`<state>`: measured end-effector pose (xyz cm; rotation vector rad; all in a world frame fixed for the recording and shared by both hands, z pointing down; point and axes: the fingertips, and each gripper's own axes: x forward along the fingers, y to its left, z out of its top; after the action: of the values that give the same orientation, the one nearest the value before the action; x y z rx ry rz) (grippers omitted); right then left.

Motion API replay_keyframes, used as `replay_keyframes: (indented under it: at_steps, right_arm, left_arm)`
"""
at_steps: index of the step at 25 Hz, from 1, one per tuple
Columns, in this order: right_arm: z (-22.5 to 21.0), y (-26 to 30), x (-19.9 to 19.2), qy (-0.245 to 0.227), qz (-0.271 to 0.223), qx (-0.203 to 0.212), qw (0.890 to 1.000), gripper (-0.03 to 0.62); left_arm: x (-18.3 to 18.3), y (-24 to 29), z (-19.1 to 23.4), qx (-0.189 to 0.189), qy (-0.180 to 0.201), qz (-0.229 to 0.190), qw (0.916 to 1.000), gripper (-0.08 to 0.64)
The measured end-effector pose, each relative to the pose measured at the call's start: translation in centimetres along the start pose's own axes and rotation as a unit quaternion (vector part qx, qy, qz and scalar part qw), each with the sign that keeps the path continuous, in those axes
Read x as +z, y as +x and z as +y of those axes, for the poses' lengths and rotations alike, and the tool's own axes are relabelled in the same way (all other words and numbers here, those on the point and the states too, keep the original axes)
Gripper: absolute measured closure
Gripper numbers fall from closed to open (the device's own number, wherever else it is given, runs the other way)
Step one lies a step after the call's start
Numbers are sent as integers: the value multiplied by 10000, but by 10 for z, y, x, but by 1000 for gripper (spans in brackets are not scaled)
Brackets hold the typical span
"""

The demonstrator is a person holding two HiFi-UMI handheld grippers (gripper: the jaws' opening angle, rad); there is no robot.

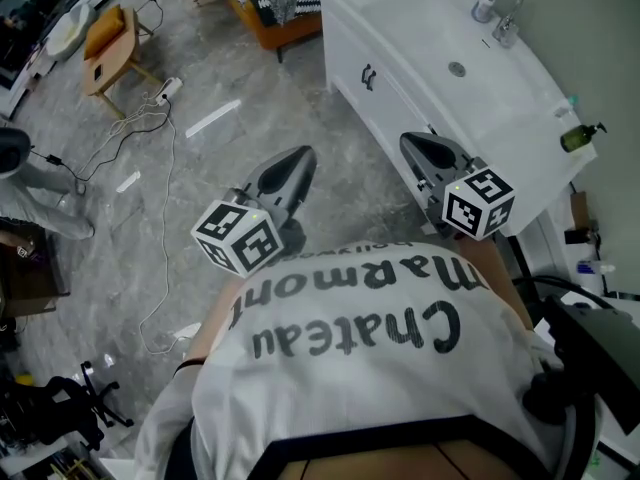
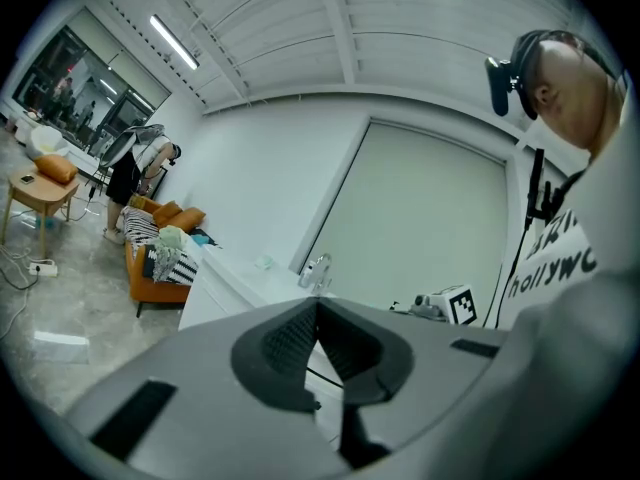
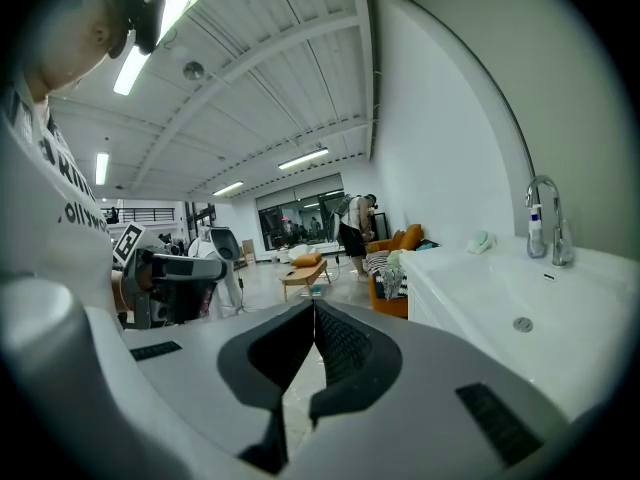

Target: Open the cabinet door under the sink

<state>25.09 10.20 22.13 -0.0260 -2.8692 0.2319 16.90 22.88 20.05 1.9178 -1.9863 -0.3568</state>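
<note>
Currently both grippers hang in front of the person's chest, and neither touches the white vanity. The left gripper is over the grey marble floor, its jaws pressed together tip to tip with nothing between them, as its own view shows. The right gripper sits nearer the vanity, its tips seen against the front edge of the counter; its jaws too are closed on nothing. The cabinet door is on the vanity's front face, below the sink and its faucet, and it is closed, with a small dark handle on it. In the head view that handle is up and to the left of the right gripper's tips, apart from them, and up and to the right of the left gripper, further off. In the right gripper view the basin lies off to the right of the jaws, which point along the vanity toward an orange sofa rather than at the door. A dark green bottle stands at the near end of the counter.
</note>
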Motion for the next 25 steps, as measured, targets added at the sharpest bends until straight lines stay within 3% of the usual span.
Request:
replay_keyframes:
  at_steps: [8,13,19,25]
  right_arm:
    - [-3,26,-4,195,126,148,9996,580]
    - [-8,42,-14,-1,334,42,9994,580]
    - [-50,64,-6,425,206,-521,9975,580]
    - [-82,103,23,569,-16,-1053,9928,580]
  left_arm:
    - [-7,1,22,159,-159,227,9995,551]
    - [-10,18,50,83,-338,319,9989,551]
    - [7,74,76,-586,-254,594,9962,551]
    - [49,125,111,-1247,104,848,9885,551]
